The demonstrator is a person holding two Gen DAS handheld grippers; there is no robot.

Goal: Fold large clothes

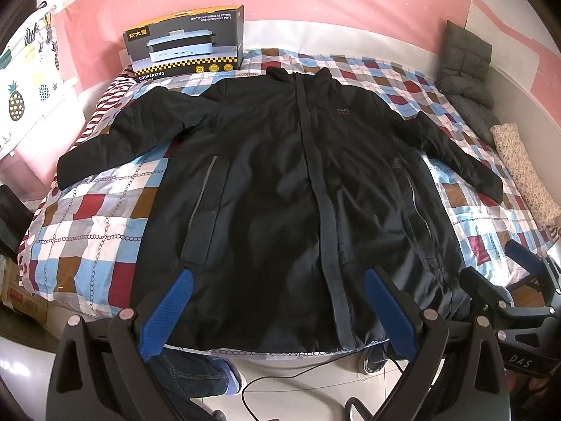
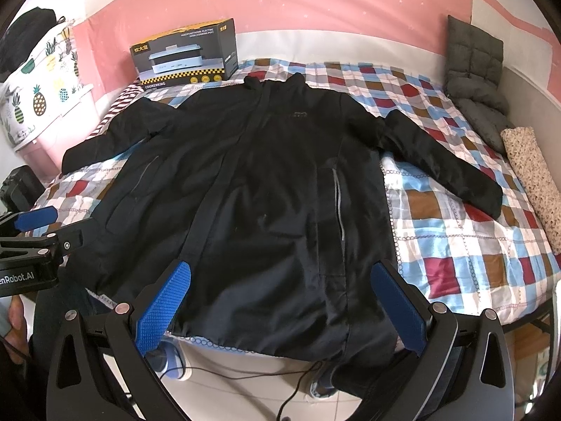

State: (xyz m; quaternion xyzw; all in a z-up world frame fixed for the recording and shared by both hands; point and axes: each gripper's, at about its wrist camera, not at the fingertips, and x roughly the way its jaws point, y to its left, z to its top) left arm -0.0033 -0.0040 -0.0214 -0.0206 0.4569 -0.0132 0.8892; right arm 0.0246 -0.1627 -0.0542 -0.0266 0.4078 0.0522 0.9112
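Observation:
A large black jacket (image 1: 280,182) lies flat and face up on the checked bedspread (image 1: 91,231), zipped, collar toward the wall, both sleeves spread out to the sides. Its hem reaches the bed's near edge. My left gripper (image 1: 280,280) hovers open above the hem, nothing between its blue pads (image 1: 175,301). In the right wrist view the same jacket (image 2: 266,189) fills the middle, and my right gripper (image 2: 280,280) is open over the hem too. The right gripper (image 1: 491,280) also shows at the left view's right edge, and the left gripper (image 2: 52,228) at the right view's left edge.
A cooker box (image 1: 186,49) stands on the bed by the left sleeve, against the pink wall. Grey quilted cushion (image 1: 466,70) and a speckled roll (image 1: 526,172) lie along the bed's right side. A person's shoes (image 2: 171,361) and a cable (image 1: 287,375) are on the tiled floor below.

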